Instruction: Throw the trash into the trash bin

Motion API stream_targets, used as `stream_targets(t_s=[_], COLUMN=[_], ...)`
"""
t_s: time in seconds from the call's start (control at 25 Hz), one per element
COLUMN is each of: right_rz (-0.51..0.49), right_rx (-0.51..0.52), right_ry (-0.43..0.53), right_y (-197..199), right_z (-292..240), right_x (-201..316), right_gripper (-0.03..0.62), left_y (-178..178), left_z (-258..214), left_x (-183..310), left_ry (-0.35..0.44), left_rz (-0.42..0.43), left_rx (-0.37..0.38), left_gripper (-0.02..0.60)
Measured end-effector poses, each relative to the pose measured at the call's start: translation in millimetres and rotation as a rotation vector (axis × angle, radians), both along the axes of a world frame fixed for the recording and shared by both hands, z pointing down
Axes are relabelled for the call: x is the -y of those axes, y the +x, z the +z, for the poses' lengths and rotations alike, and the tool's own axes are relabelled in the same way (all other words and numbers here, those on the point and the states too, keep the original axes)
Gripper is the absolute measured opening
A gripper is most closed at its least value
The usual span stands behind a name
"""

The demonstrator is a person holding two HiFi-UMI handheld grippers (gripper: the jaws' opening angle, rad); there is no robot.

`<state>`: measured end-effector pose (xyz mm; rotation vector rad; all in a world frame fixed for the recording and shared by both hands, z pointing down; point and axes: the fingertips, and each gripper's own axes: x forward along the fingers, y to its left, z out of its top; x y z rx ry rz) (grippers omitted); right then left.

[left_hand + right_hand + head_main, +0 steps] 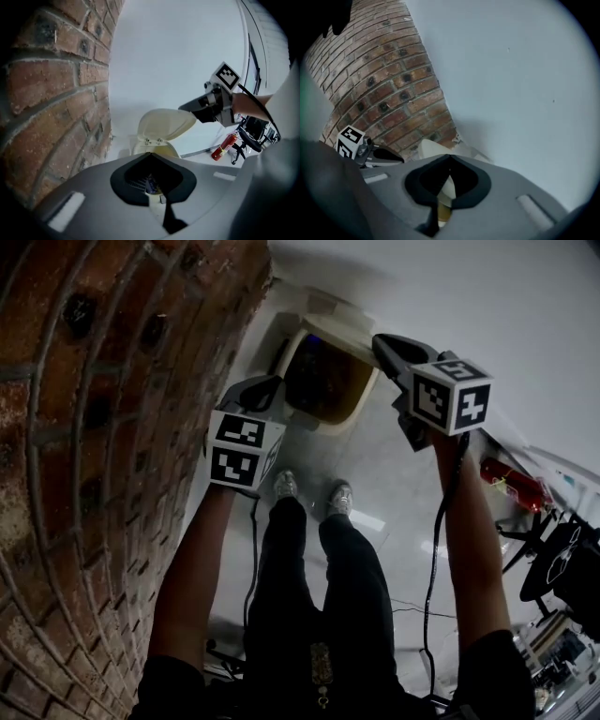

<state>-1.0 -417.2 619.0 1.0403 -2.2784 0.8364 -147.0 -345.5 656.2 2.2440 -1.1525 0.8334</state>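
Note:
A cream trash bin (361, 404) stands on the floor against the white wall, its lid (164, 124) swung up and its dark inside showing. In the left gripper view, something small and bluish lies inside it. My left gripper (272, 381) hovers over the bin's left edge with its jaws closed tip to tip (150, 154) and nothing between them. My right gripper (380, 341) hangs above the bin's far right corner, shut (449, 157) and empty. Each gripper shows in the other's view: the right gripper (185, 108) and the left gripper (401, 159).
A curved brick wall (94, 427) rises close on the left, right beside the bin. A red fire extinguisher (514, 484) lies on the floor at the right, with black stands (562, 563) beyond it. The person's feet (314, 493) stand just in front of the bin.

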Motion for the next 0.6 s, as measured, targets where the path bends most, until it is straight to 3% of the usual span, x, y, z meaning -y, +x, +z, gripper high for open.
stream_targets(t_s=[0.28,0.6], right_rz=[-0.063,-0.062], right_rx=[-0.007,0.006], right_ry=[-0.015,-0.065], right_y=[-18,-33], right_z=[30,70], right_x=[-56,-90], right_gripper=[0.002,0.003], left_y=[19,18], left_z=[-10,27], left_x=[12,-10], left_ry=[0.053,-0.025], left_rz=[0.03,0.04], left_rx=[-0.003,0.043], left_gripper=[0.006,0.008])
